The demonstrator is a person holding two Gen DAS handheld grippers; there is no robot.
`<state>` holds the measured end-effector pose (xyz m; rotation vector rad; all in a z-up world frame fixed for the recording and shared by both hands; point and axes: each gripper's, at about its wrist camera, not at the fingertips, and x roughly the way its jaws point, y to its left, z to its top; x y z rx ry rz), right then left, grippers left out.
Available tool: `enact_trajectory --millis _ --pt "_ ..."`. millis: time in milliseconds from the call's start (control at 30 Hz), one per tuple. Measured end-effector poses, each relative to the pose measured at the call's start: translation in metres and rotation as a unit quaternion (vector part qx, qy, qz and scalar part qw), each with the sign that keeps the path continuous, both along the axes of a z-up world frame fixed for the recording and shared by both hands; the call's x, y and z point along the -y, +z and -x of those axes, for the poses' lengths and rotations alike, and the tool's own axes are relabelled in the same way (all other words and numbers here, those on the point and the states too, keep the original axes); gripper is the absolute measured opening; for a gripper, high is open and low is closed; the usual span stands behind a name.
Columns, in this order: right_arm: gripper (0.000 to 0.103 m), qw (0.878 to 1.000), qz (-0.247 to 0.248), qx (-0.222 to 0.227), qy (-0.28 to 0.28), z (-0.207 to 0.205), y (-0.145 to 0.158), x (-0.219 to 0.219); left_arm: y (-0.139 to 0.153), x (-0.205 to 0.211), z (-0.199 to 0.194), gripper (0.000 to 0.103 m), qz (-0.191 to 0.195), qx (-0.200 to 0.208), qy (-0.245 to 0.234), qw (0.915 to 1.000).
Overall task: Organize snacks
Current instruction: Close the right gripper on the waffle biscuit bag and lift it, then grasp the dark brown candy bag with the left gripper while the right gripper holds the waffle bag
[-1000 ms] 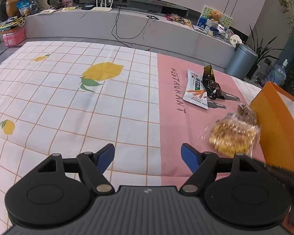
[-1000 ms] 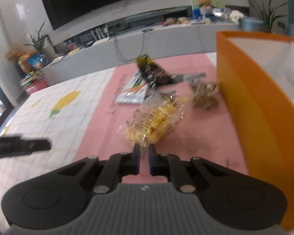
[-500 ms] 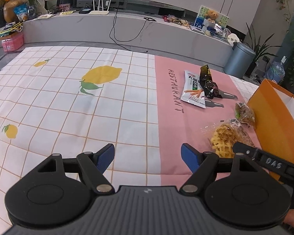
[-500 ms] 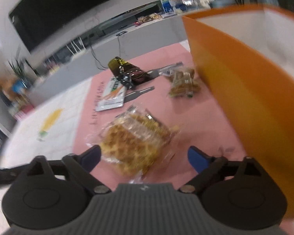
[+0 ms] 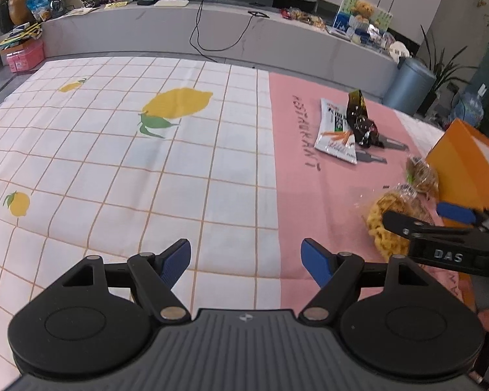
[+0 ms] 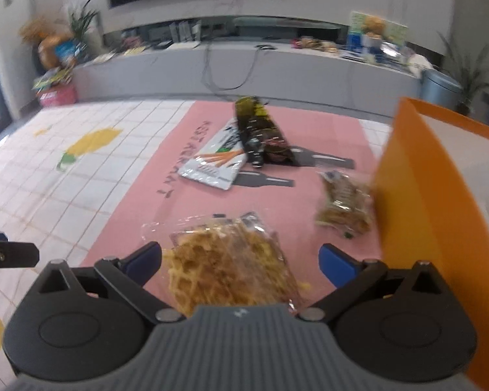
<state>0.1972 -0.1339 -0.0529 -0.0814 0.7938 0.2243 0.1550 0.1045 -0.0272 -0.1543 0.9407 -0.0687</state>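
Right gripper: jaws spread wide, blue pads clear of everything. The clear plastic bag of yellow waffle pieces lies on the pink panel of the tablecloth between the two fingers, nearer the left pad; neither pad presses on it. In the left wrist view this bag sits at the right, partly covered by the right gripper's black arm.

Left gripper: jaws released, nothing between them. It hangs over the seam where the white checked, lemon-printed cloth meets the pink panel.

Other snacks, all on the pink panel:
- Small clear packet of brown snacks, just beside the near wall of the tall orange paper bag; whether they touch cannot be told.
- White foil packet with orange stick print, farther off, centre.
- Dark glossy wrapper, resting across the white packet's far right edge.

The orange paper bag stands upright at the right edge, mouth open.

Right wrist view is blurred; fine print is unreadable.
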Motion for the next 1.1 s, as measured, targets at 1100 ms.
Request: enact_trajectory --millis 1100 --pt "0.084 0.999 -0.047 -0.012 0.018 -0.01 -0.032 0.024 0.033 0.163 -0.142 0.092 -0.036 0.089 -0.163 0.9819"
